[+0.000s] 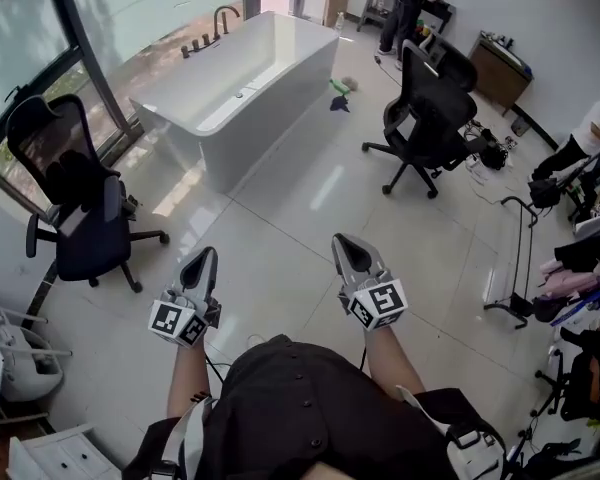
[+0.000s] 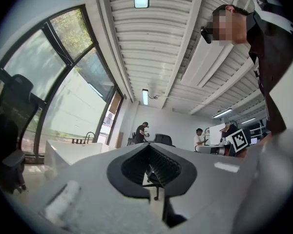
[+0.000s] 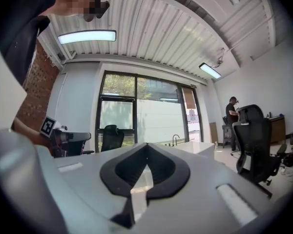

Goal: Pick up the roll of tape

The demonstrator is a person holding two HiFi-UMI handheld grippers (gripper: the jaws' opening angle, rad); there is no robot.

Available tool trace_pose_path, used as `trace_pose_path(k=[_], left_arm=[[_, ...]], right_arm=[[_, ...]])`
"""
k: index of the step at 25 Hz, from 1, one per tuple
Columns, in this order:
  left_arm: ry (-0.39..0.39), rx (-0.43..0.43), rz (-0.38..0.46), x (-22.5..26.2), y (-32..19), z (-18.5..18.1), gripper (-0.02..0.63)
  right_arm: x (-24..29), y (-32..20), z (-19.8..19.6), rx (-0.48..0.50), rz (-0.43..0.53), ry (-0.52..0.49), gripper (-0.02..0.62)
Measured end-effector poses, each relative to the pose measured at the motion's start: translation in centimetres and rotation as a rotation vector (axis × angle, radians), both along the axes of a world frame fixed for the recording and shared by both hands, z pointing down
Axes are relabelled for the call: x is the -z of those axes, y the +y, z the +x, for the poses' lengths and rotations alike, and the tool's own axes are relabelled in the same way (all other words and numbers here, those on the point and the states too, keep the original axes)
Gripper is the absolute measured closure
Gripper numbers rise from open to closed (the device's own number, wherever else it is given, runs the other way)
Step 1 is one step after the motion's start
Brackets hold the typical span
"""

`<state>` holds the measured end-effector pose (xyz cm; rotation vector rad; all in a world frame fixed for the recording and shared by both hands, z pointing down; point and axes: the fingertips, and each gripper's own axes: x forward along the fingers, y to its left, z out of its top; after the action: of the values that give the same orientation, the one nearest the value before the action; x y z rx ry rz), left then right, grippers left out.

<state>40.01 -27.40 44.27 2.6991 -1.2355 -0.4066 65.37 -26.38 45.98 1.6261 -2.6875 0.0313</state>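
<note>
Both grippers are held out in front of the person's torso, above bare floor (image 1: 280,228), pointing roughly level into the room. Left gripper (image 1: 202,258): jaws together, tips meeting, nothing between them; its own view shows only the room past the closed tips. Right gripper (image 1: 348,243): same, jaws fully closed and empty. The roll of tape isn't in any of the three views, so I can't place it. Ahead in the head view: white bathtub (image 1: 250,78) by the window wall, with a faucet on its far rim. Black office chair (image 1: 80,208) on the left near the glass, and a second black chair (image 1: 425,118) in mid-room to the right of the tub. Garment rack (image 1: 515,258) at right with clothes hanging beside it. One person (image 1: 405,8) stands at the far end, another (image 1: 595,133) is at the right edge. White drawer unit (image 1: 50,453) at bottom left.
</note>
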Motion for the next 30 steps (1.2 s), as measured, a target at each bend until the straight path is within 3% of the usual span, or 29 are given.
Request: trace_pose_path(k=[6, 12, 21, 30], left_arm=[[-0.037, 0.172, 0.002, -0.6, 0.0, -10.3, 0.604], [-0.046, 0.400, 0.006, -0.6, 2.9, -20.6, 0.604], [-0.002, 0.746, -0.039, -2.0, 12.0, -30.8, 0.604], [0.014, 1.073, -0.099, -4.1, 20.3, -38.2, 0.604]], right_arm=[[-0.1, -4.5, -9.9, 0.159, 0.014, -0.028, 0.591], [-0.7, -6.5, -20.5, 0.366, 0.012, -0.044, 0.591], [-1.7, -5.9, -35.8, 0.729, -0.041, -0.018, 0.591], [-3.2, -3.0, -49.4, 1.053, -0.088, -0.030, 0.591]])
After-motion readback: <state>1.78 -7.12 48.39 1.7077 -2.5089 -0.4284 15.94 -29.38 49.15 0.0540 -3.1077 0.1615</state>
